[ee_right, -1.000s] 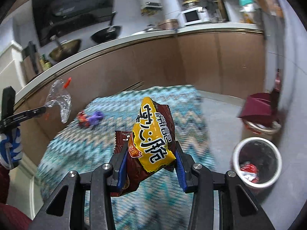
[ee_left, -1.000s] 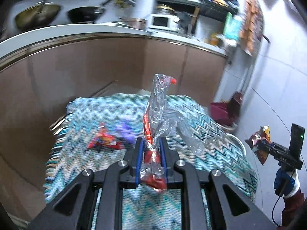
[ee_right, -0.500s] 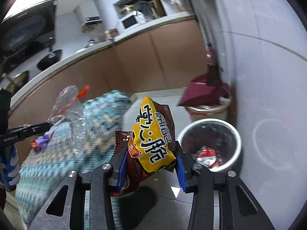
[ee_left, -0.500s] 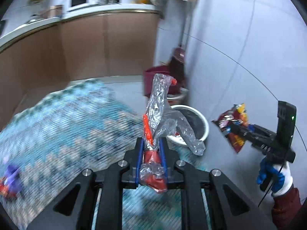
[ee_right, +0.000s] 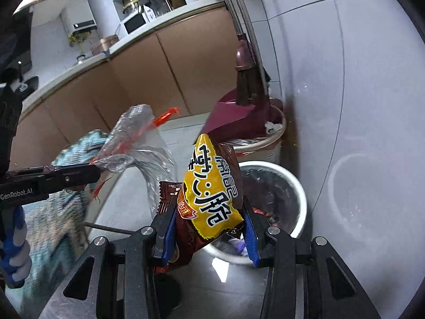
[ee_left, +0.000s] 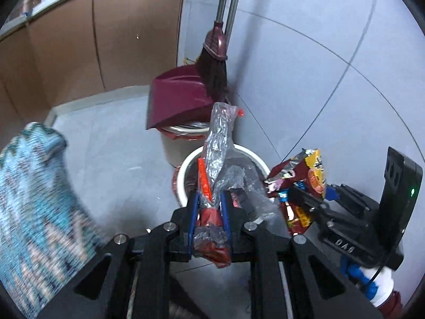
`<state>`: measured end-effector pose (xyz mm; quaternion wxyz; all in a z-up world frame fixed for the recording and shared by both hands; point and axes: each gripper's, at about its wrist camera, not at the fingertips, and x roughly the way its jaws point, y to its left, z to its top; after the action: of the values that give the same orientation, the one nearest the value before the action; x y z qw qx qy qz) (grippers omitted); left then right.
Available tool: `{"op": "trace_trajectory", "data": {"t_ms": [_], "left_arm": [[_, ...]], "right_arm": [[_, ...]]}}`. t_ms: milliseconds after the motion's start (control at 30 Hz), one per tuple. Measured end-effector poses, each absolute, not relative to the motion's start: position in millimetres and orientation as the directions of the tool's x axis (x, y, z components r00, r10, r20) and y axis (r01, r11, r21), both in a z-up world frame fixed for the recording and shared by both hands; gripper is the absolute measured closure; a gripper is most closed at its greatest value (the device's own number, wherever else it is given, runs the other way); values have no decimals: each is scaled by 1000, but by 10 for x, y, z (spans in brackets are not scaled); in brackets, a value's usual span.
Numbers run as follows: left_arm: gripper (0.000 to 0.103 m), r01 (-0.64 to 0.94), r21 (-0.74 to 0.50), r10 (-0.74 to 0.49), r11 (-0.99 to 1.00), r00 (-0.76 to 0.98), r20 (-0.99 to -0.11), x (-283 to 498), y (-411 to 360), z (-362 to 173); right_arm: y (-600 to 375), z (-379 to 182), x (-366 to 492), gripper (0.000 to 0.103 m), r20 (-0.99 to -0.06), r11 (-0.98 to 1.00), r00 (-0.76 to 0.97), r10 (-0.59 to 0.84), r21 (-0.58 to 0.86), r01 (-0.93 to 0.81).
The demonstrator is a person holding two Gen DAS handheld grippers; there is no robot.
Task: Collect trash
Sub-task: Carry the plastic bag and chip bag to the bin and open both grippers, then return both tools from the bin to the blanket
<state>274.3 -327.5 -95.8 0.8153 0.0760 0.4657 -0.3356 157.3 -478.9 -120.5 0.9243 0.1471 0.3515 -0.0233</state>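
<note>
My left gripper (ee_left: pixel 209 212) is shut on a clear crumpled plastic bag with red parts (ee_left: pixel 219 143), held over the near rim of the white round trash bin (ee_left: pixel 186 164). My right gripper (ee_right: pixel 209 226) is shut on a yellow and brown snack bag (ee_right: pixel 212 180), held just above the same bin (ee_right: pixel 297 186), which holds several wrappers. The right gripper with its snack bag (ee_left: pixel 305 178) shows at the right of the left wrist view. The left gripper with the plastic bag (ee_right: pixel 135 138) shows at the left of the right wrist view.
A second bin (ee_right: pixel 276 135) with a maroon dustpan (ee_left: pixel 178 98) and a broom (ee_left: pixel 215 61) stands against the grey tiled wall behind the white bin. The table with the teal zigzag cloth (ee_left: pixel 32 191) is at the left. Brown cabinets (ee_right: pixel 132 79) line the back.
Both grippers have swung right, away from the table, and come down close over the white bin. Each still holds its piece of trash.
</note>
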Motion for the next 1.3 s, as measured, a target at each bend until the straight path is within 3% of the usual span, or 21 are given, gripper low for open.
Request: {"op": "trace_trajectory", "data": {"t_ms": [267, 367, 700, 933, 1300], "left_arm": [[86, 608, -214, -466, 765, 292, -835, 3146, -3850, -1309], [85, 595, -234, -465, 769, 270, -843, 3229, -3967, -1430], [68, 561, -280, -489, 779, 264, -831, 3333, -3944, -1532], [68, 561, -304, -521, 770, 280, -806, 3197, -3792, -1345], [68, 525, -285, -538, 802, 426, -728, 2615, -3068, -639]], "right_arm": [[-5073, -1435, 1957, 60, -706, 960, 708, -23, 182, 212], [-5159, -1543, 2062, 43, -725, 959, 687, -51, 156, 236], [-5221, -1664, 2071, 33, -759, 957, 641, -116, 86, 276], [-5160, -1535, 1970, 33, -755, 955, 643, -131, 79, 287], [-4716, -981, 1526, 29, -685, 962, 723, -96, 123, 245]]}}
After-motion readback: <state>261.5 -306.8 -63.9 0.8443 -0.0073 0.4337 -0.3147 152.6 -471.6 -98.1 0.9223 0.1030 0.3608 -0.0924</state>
